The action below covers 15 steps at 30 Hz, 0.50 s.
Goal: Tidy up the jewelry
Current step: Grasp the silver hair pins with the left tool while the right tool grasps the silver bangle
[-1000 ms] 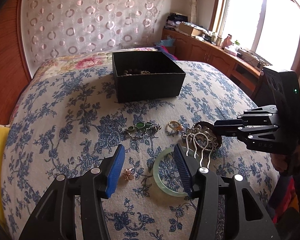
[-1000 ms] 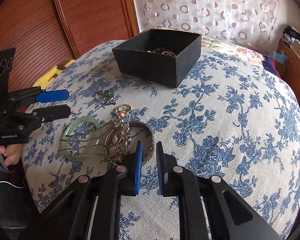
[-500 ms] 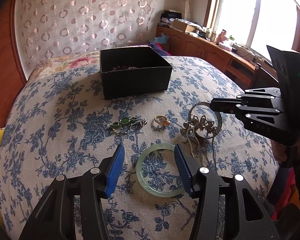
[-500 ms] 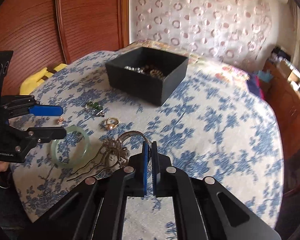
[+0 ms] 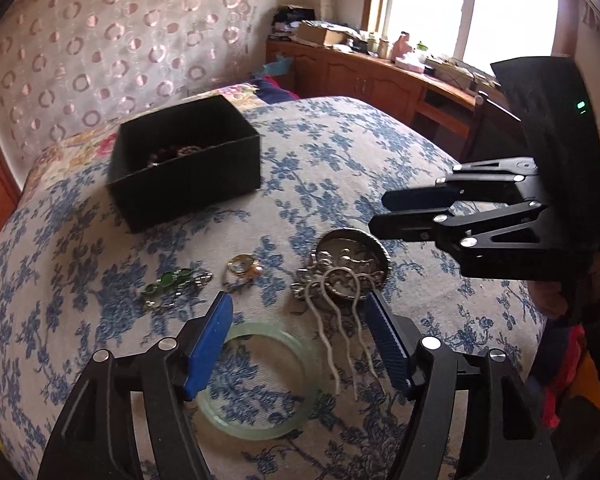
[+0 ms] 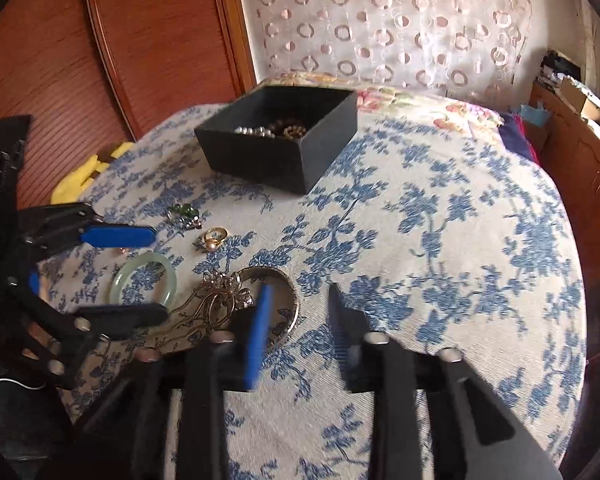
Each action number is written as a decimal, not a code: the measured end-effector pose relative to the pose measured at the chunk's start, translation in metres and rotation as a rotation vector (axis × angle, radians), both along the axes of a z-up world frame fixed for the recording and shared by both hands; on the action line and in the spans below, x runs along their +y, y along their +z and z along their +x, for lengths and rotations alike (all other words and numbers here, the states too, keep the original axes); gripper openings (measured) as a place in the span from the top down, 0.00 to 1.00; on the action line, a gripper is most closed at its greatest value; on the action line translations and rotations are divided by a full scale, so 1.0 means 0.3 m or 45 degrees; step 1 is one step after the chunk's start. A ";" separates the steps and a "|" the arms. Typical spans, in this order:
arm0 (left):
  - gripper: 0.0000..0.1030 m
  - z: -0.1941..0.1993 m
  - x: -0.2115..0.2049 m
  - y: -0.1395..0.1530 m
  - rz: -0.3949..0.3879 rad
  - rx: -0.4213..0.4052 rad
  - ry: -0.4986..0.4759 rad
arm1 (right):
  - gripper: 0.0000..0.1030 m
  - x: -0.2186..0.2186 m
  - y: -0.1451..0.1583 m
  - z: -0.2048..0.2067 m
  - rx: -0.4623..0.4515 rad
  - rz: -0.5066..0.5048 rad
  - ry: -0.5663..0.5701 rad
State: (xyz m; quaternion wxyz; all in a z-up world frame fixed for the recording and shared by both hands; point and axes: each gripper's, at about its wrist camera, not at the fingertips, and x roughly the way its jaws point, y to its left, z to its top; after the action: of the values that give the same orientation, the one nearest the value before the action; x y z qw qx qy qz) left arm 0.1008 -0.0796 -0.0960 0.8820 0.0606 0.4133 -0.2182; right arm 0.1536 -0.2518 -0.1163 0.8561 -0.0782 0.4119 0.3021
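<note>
A black box [image 5: 188, 160] [image 6: 284, 140] with beads and chains inside stands at the far side of the blue-flowered cloth. Before it lie a green-stone brooch [image 5: 172, 284] [image 6: 186, 214], a gold pearl ring [image 5: 244, 266] [image 6: 214, 238], a metal hair comb [image 5: 340, 320] [image 6: 212, 304] over a silver bangle [image 5: 380, 248] [image 6: 288, 280], and a pale green jade bangle [image 5: 260, 428] [image 6: 140, 276]. My left gripper [image 5: 300, 308] [image 6: 156, 276] is open, low over the jade bangle and the comb. My right gripper [image 6: 300, 300] [image 5: 380, 212] is open, empty, just above the silver bangle.
A small pink earring [image 6: 122, 251] lies under the left gripper's blue finger. A yellow object [image 6: 84, 176] sits at the table's left edge. A wooden panel wall [image 6: 140, 40] stands at the left, a wooden sideboard [image 5: 380, 76] under the window at the right.
My right gripper was shut half a second ago and is now open over the silver bangle. My left gripper has shifted right and forward, nearer the comb.
</note>
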 end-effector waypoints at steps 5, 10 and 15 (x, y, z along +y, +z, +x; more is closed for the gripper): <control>0.33 0.029 -0.067 -0.041 0.038 0.057 -0.067 | 0.66 -0.074 0.022 -0.030 -0.036 -0.004 -0.054; 0.32 0.052 -0.111 -0.063 0.090 0.072 -0.088 | 0.66 -0.133 0.000 -0.024 -0.021 -0.006 -0.112; 0.35 0.057 -0.120 -0.074 0.114 0.079 -0.106 | 0.66 -0.142 -0.018 -0.021 -0.005 0.004 -0.121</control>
State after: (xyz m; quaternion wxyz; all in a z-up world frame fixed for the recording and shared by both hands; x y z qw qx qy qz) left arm 0.1179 -0.1157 -0.1183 0.8554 0.1102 0.4469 -0.2377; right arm 0.1475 -0.2945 -0.1217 0.8704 -0.0580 0.4129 0.2617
